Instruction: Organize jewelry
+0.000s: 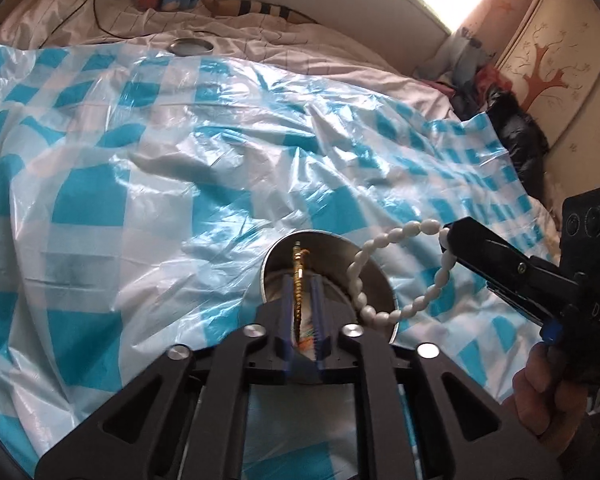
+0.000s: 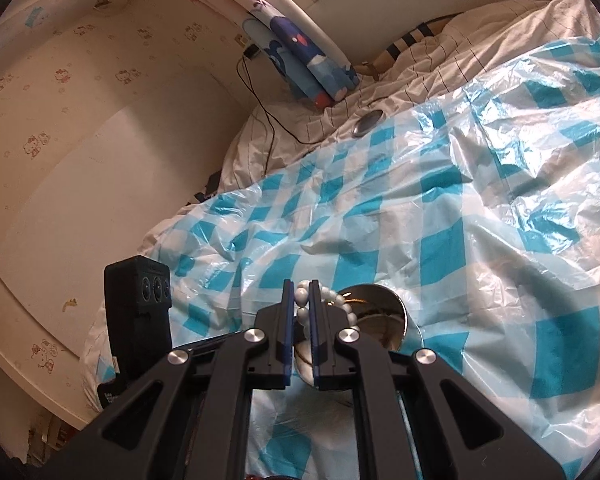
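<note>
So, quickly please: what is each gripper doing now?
Left gripper: closed on the gold chain, above the metal bowl.
Right gripper: closed on the white bead bracelet.

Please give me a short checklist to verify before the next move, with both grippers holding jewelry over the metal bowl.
1. Right gripper shut on the white bead bracelet: ok.
2. Left gripper shut on the gold chain: ok.
3. Gold chain over the metal bowl: ok.
4. Bracelet fully inside the bowl: not ok, its loop crosses the rim.
5. Bowl steady on the checkered plastic sheet: cannot tell, the sheet is wrinkled.
6. Other items already in the bowl: cannot tell.
</note>
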`<action>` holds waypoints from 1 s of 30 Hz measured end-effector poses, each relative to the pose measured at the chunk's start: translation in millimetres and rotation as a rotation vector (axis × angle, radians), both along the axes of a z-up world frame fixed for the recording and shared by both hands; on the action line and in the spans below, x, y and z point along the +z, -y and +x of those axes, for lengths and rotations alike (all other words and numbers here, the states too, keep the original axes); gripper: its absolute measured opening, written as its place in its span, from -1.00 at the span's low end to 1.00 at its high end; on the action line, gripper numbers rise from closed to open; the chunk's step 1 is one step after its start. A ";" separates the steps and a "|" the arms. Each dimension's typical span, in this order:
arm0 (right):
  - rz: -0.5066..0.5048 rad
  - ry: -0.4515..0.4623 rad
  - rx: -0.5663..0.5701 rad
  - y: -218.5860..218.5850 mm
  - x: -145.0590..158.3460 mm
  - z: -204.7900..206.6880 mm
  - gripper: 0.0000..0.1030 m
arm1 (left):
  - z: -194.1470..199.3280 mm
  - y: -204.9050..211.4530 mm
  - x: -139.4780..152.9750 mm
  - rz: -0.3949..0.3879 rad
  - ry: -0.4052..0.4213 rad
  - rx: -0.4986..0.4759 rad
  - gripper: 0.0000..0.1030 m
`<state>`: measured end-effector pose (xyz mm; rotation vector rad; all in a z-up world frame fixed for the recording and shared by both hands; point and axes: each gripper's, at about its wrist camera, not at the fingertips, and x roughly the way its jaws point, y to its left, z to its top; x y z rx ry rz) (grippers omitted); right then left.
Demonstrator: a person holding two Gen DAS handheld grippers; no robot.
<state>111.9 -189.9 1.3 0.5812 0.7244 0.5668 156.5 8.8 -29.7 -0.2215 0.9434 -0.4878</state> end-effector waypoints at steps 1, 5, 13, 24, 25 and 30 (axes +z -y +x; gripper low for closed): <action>-0.002 -0.004 0.000 -0.8 -1.8 0.4 -0.85 | -0.5 -1.6 0.5 -0.008 -0.002 0.004 -0.61; -0.005 -0.019 0.006 -5.8 -8.7 3.2 -0.85 | -5.0 -16.9 10.7 -0.009 0.024 0.077 0.03; -0.223 -0.079 -0.062 -19.7 -26.2 12.6 -0.33 | -11.4 -47.5 21.5 -0.053 0.008 0.156 0.08; -0.240 -0.099 -0.071 4.6 -3.0 -33.9 -0.15 | -72.5 -36.3 5.7 0.020 -0.051 0.015 0.10; -0.244 -0.104 -0.060 5.1 -4.3 -47.4 -0.15 | -79.6 -39.9 -0.3 0.004 -0.076 0.018 0.10; -0.261 -0.190 -0.083 12.7 -28.6 -100.1 0.07 | -107.3 -42.3 -9.0 -0.012 -0.109 -0.011 0.10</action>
